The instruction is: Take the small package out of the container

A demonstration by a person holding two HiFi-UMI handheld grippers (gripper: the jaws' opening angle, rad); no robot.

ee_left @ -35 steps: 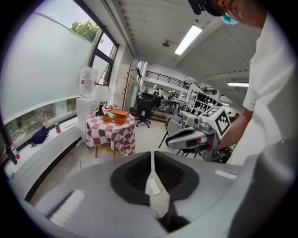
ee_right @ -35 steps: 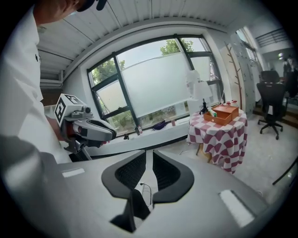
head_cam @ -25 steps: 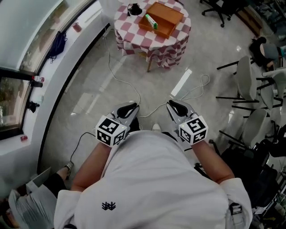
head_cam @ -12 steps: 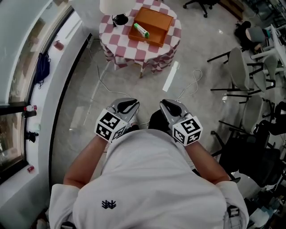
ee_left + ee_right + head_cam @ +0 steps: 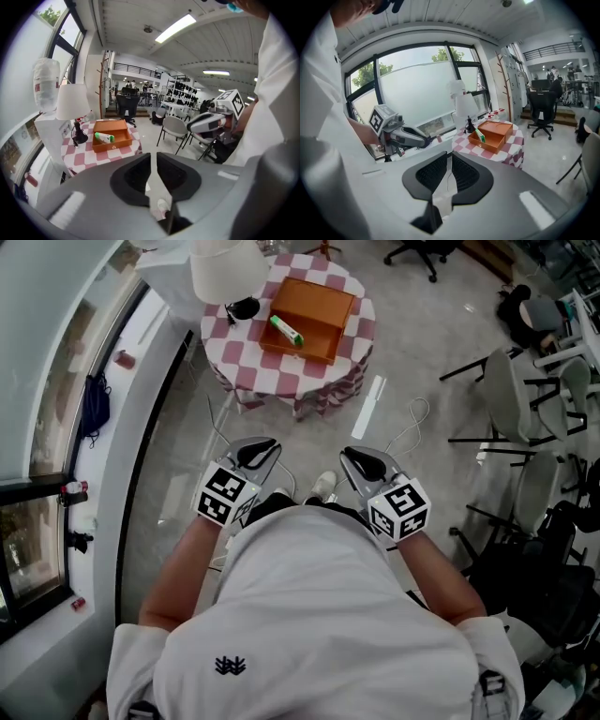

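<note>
Well, nothing is lifted yet. Head view: the small package (image 5: 287, 331) lies flat in the orange container (image 5: 323, 301) near the checked tabletop's (image 5: 246, 367) far edge, its long axis diagonal along the container's left wall. Left gripper view: the left gripper (image 5: 153, 161) is well short of it, jaws a narrow slit apart, empty. Right gripper view: the right gripper (image 5: 449, 164) is likewise barely parted and empty. Approach, grasp and lift-out all remain.

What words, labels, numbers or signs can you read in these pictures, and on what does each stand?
No text can be read anywhere.
Package: green and white, any print too small to read.
Shirt emblem: a small dark sign, no letters.
Left cube and right cube: black-and-white square markers, no words or digits.
</note>
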